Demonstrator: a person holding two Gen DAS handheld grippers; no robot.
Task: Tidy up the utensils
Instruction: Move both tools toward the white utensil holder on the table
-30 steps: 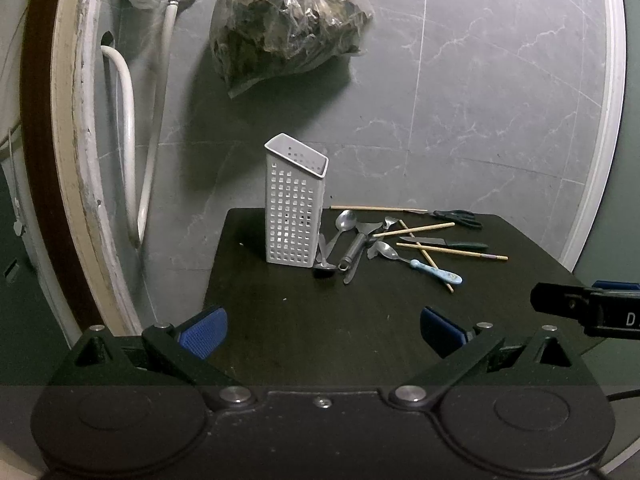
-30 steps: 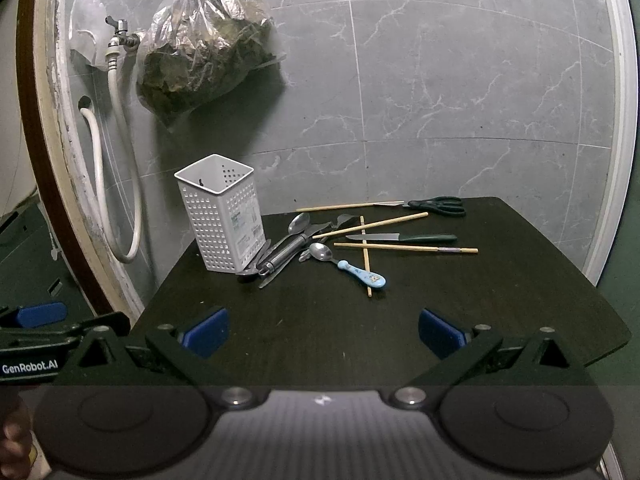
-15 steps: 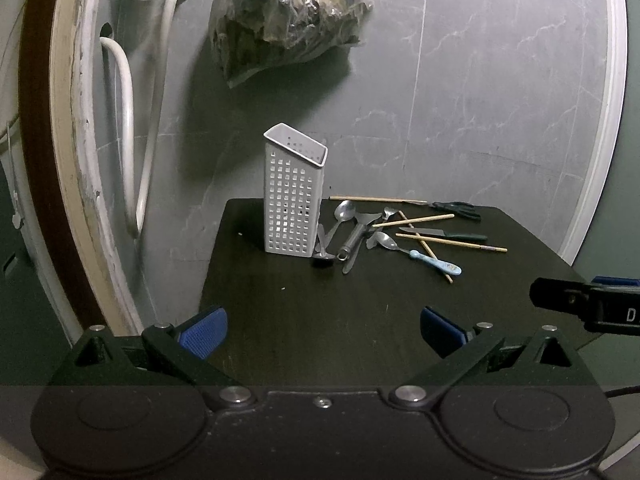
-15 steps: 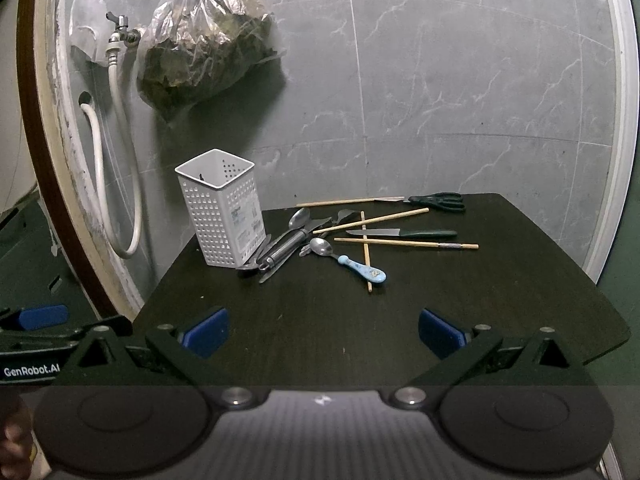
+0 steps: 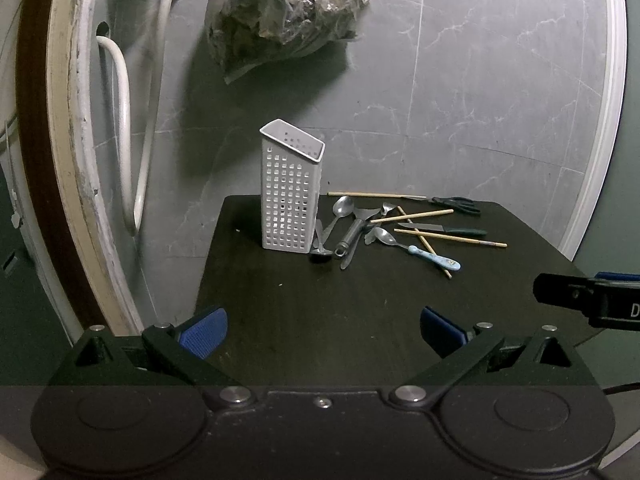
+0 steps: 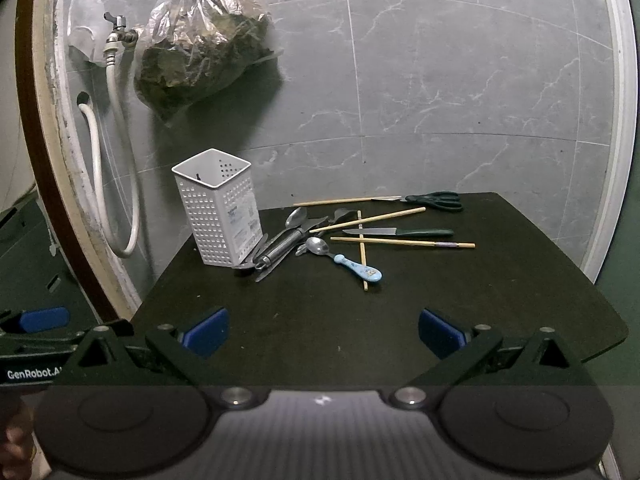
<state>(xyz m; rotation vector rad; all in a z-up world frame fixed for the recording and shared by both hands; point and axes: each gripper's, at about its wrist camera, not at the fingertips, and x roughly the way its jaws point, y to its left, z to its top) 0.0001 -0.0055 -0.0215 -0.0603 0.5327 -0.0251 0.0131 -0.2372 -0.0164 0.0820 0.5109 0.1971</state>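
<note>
We see a dark bench set against a grey marbled tile wall, where a clear bag of dark stuff hangs beside a tap with a white hose looping down. A white perforated utensil holder stands upright near the bench's far left corner. Just right of the holder lies a heap of metal spoons and tools, touching its base; further right a blue-handled spoon crosses a chopstick, with more chopsticks, a green-handled knife and scissors spread toward the far edge. The near half of the bench, in front of the holder, is bare, and its right edge curves away. Our left gripper and right gripper both hover over the near edge, fingers spread wide and holding nothing.
</note>
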